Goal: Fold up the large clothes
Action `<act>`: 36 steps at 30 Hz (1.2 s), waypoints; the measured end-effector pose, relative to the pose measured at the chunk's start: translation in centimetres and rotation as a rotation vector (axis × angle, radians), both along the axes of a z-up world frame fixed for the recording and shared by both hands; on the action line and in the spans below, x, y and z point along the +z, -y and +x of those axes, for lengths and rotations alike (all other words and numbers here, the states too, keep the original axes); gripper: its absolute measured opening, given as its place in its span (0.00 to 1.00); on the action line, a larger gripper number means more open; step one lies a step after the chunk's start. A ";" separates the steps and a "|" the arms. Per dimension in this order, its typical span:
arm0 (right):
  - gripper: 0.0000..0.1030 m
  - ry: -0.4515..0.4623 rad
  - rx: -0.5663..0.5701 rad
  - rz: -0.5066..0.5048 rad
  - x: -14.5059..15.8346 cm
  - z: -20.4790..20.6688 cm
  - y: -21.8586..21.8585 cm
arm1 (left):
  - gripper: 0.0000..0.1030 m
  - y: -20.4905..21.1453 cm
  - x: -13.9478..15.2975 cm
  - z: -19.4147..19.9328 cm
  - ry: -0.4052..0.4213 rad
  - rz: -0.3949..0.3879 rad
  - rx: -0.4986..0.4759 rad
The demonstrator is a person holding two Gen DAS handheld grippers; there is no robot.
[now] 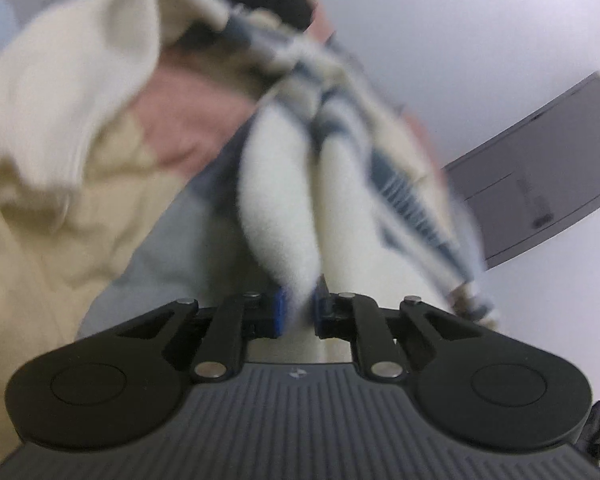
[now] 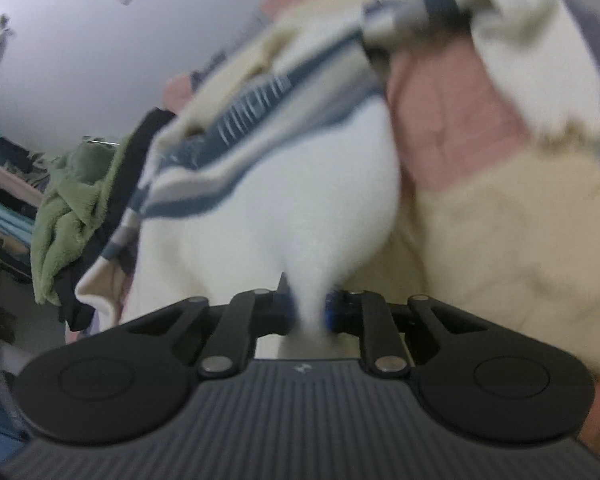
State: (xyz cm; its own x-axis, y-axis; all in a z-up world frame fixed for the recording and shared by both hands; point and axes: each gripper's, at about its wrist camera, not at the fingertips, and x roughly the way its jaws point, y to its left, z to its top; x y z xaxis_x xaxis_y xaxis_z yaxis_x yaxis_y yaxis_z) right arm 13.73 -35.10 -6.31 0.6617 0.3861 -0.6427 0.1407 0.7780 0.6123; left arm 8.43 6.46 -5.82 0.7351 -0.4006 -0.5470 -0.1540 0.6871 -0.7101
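A large knitted garment (image 1: 276, 184), cream-white with blue and beige stripes, hangs in the air in front of both cameras, blurred by motion. My left gripper (image 1: 298, 312) is shut on a white fold of it. My right gripper (image 2: 308, 312) is shut on another white fold of the same garment (image 2: 292, 200). The striped part (image 2: 252, 120) runs up and away from the right gripper. Behind the garment stands a person in a cream, pink and yellow top (image 1: 52, 168), also in the right wrist view (image 2: 500, 184).
A grey door (image 1: 540, 184) is in the white wall at the right of the left wrist view. A pile of clothes with a green fleece piece (image 2: 68, 208) and shelves with clothes (image 2: 4, 184) lie at the left of the right wrist view.
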 end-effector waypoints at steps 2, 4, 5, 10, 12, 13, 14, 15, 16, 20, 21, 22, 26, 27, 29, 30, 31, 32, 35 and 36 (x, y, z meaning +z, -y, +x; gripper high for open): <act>0.16 0.040 -0.002 -0.056 1.9 -0.1 0.9 | 0.14 -1.0 1.2 -0.9 0.038 -0.068 0.012; 0.16 0.054 -0.009 -0.091 3.4 0.4 2.2 | 0.14 -1.8 2.4 -1.7 0.078 -0.103 0.015; 0.16 0.055 -0.013 -0.110 4.1 0.6 2.8 | 0.14 -2.1 2.9 -2.2 0.095 -0.112 0.017; 0.16 0.016 -0.005 -0.217 4.7 1.6 4.4 | 0.14 -2.9 3.3 -3.5 0.066 -0.108 0.040; 0.16 -0.041 0.013 -0.212 3.4 2.0 4.5 | 0.14 -2.8 2.8 -3.4 0.006 -0.065 0.034; 0.16 -0.068 0.028 -0.225 2.7 2.2 4.3 | 0.14 -2.6 2.5 -3.3 -0.026 -0.028 0.023; 0.16 -0.097 0.046 -0.240 2.0 2.3 3.9 | 0.14 -2.4 2.2 -3.1 -0.050 0.012 0.017; 0.17 -0.127 0.069 -0.252 1.3 2.5 3.5 | 0.14 -2.0 1.9 -2.9 -0.075 0.057 0.014; 0.17 -0.154 0.087 -0.258 0.7 2.8 3.3 | 0.15 -1.9 1.4 -2.6 -0.099 0.085 0.011; 0.18 -0.201 0.128 -0.309 -0.3 3.7 2.4 | 0.15 -1.4 0.2 -2.3 -0.143 0.138 -0.001; 0.19 -0.199 0.132 -0.316 -0.1 3.5 2.2 | 0.15 -1.4 0.2 -2.2 -0.143 0.138 -0.002; 0.20 -0.193 0.137 -0.321 0.0 3.5 2.1 | 0.15 -1.5 0.3 -2.2 -0.138 0.141 -0.003; 0.31 -0.173 0.140 -0.348 0.6 3.2 2.1 | 0.42 -1.3 1.3 -2.3 -0.115 0.172 0.000; 0.42 -0.166 0.141 -0.353 0.8 3.1 2.0 | 0.51 -1.3 1.8 -2.4 -0.104 0.174 0.005; 0.55 -0.143 0.138 -0.356 1.2 2.8 1.9 | 0.55 -1.3 3.4 -2.4 -0.057 0.228 0.016; 0.55 -0.127 0.139 -0.361 1.5 2.7 1.7 | 0.57 -1.3 4.1 -2.4 -0.027 0.258 0.026; 0.55 -0.116 0.137 -0.367 1.8 2.8 1.6 | 0.57 -1.2 5.0 -2.5 0.011 0.285 0.033; 0.55 -0.102 0.132 -0.368 2.1 2.8 1.4 | 0.58 -1.1 5.7 -2.5 0.038 0.301 0.035; 0.56 -0.056 0.118 -0.370 3.0 3.5 1.0 | 0.59 -0.2 7.4 -1.7 0.106 0.372 0.019; 0.57 -0.039 0.113 -0.375 3.3 3.9 0.7 | 0.59 0.3 7.7 -1.1 0.129 0.397 0.000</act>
